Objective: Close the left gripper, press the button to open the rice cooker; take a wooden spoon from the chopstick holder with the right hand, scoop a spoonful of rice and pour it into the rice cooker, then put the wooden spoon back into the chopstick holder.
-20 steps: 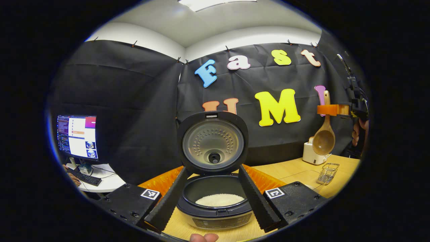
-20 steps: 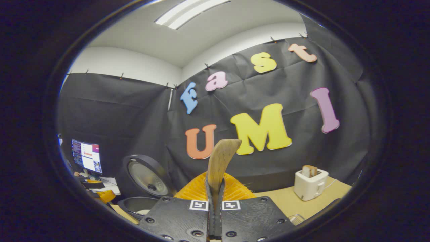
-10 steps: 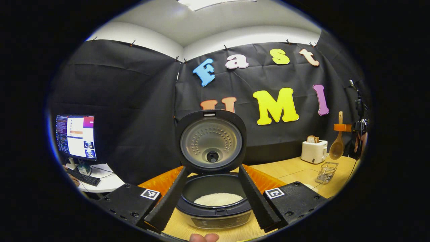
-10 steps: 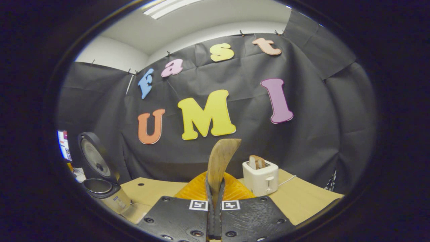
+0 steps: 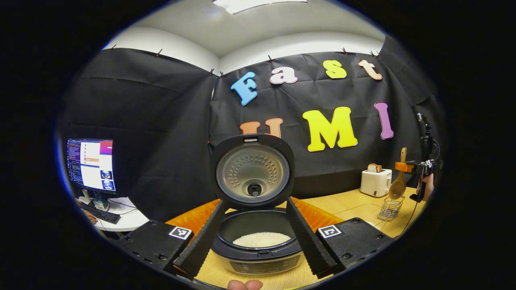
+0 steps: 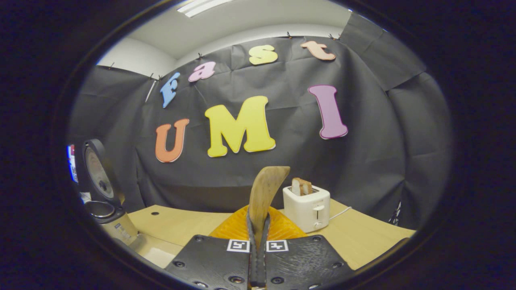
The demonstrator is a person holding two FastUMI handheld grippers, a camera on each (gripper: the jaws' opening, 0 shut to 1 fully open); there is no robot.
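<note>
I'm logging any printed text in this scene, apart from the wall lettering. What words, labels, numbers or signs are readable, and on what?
No text is readable.
Rice cooker front panel: markings too small and blurred.
Left gripper: square coded markers, patterns, no words.
Right gripper, shut on the wooden spoon: same kind of markers.
Toaster: no label visible.

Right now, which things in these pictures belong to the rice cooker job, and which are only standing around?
Belong to the job:
- rice cooker, lid up, rice inside
- wooden spoon, held by the right gripper
- wire chopstick holder under the spoon
- left gripper, open

Only standing around:
- toaster with bread
- monitor
- keyboard
</note>
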